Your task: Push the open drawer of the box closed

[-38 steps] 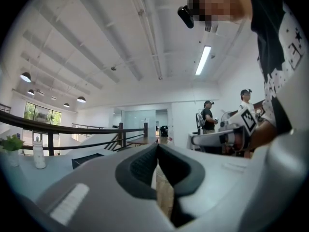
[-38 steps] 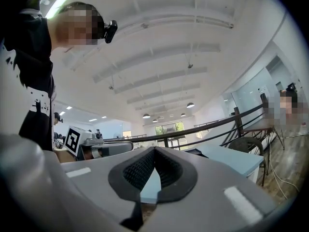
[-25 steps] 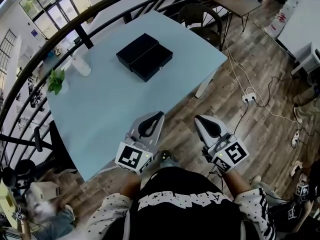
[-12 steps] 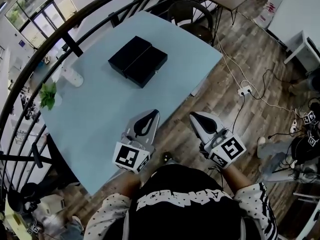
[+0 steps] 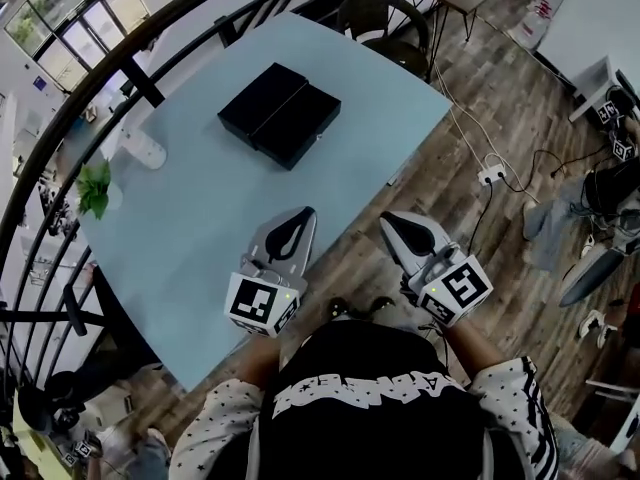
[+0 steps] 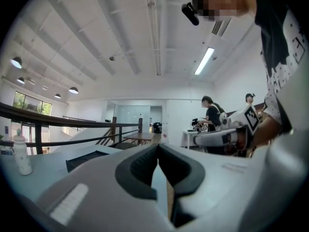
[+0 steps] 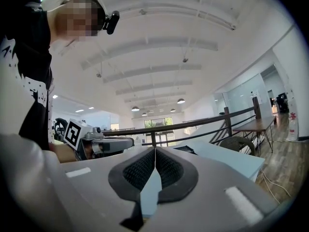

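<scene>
- While left tongs [image 5: 305,211] and right tongs [image 5: 385,218] sit pressed together, empty — well short of the box [image 5: 262,96] — nothing's started.
- Drawer [image 5: 303,128] looks open; whole push remains.

Your right tool [image 7: 155,151] has its black ridged pads [image 7: 138,170] closed tip to tip with nothing between them, and the small gap behind the tips shows you the pale blue counter [image 7: 227,161]. Just past the tips and slightly right, the black box [image 7: 188,148] is a low dark sliver on that counter, too flat to tell how its drawer stands, with a dark railing [image 7: 207,122] and a round-backed chair [image 7: 240,144] beyond. At the left your left tool [image 7: 129,142] is held level beside this one, its marker cube [image 7: 75,133] facing the camera, near your black patterned sleeve [image 7: 29,81].
</scene>
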A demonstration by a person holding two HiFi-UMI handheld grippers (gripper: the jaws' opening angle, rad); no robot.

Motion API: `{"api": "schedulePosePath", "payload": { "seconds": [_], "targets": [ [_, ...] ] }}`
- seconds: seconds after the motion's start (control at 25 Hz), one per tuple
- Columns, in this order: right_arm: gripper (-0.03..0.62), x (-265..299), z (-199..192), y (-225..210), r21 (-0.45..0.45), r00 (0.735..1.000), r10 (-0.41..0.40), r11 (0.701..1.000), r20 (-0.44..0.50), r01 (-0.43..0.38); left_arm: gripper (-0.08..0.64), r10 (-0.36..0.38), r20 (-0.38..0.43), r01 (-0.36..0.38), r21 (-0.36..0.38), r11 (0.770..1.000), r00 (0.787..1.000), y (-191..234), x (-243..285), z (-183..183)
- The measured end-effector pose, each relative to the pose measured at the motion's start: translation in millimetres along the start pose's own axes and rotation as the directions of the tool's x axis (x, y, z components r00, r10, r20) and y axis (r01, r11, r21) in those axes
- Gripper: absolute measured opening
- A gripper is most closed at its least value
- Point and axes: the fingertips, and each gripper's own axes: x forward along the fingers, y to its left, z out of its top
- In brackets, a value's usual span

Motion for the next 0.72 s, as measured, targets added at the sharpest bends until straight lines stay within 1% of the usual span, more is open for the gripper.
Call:
{"api": "schedulePosePath", "payload": {
  "seconds": [0.16,0.4,0.56,0.72],
  "targets": [
    [-0.008,10.0,-6.2,-9.2,0.002,1.000,0.005,1.000,-0.007,-0.005,0.000,0.031,-0.009,-0.031,-0.001,1.000,0.999,11.5,4.8,-4.9],
    [-0.008,45.9,-9.8,-31.0,-0.002,1.000,0.027,1.000,-0.006,-0.027,0.000,0.118,-0.003,-0.118,0.026,0.993,0.993,46.1,11.9,-1.9],
    [-0.008,85.0,-17.7,-43.2,-0.023,0.997,0.072,0.997,-0.015,-0.072,0.000,0.190,-0.029,-0.189,0.045,0.981,0.981,84.4,16.4,-10.1],
    [-0.008,113.8,-30.0,-61.9,-0.038,0.994,0.097,0.994,-0.045,-0.098,0.000,0.263,-0.058,-0.262,0.038,0.964,0.963,119.4,26.3,-20.7]
  ]
}}
